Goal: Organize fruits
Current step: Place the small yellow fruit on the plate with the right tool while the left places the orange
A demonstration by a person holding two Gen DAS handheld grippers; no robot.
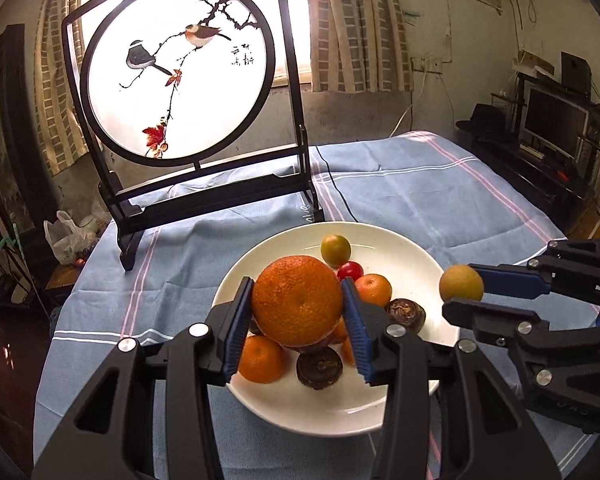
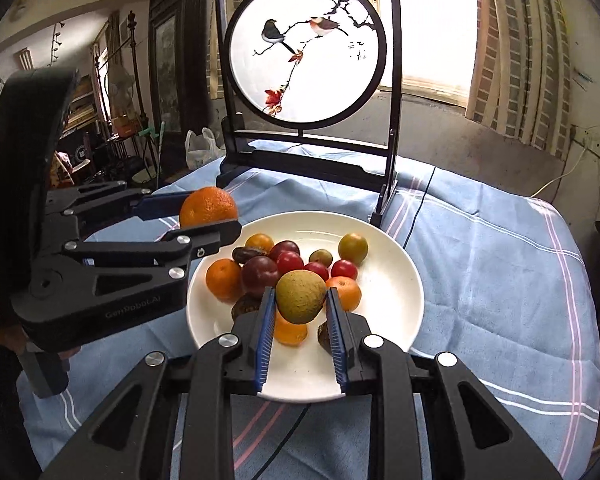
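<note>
A white plate [image 1: 412, 248] [image 2: 396, 292] on the blue cloth holds several small fruits: oranges, red cherry tomatoes, dark plums, brown ones. My left gripper [image 1: 298, 304] [image 2: 210, 216] is shut on a big orange [image 1: 298, 306] [image 2: 208, 206], held above the plate's near left side. My right gripper [image 2: 300, 300] [image 1: 462, 292] is shut on a small yellow-brown fruit [image 2: 300, 296] [image 1: 461, 283], lifted over the plate's near right rim. Both fruits hang clear of the pile.
A dark wooden stand with a round bird painting [image 1: 180, 80] [image 2: 306, 52] rises behind the plate. A black cable [image 1: 336, 188] runs over the blue striped cloth [image 1: 420, 184] [image 2: 500, 260]. The table's edges drop off left and right; a plastic bag [image 1: 66, 236] lies beyond.
</note>
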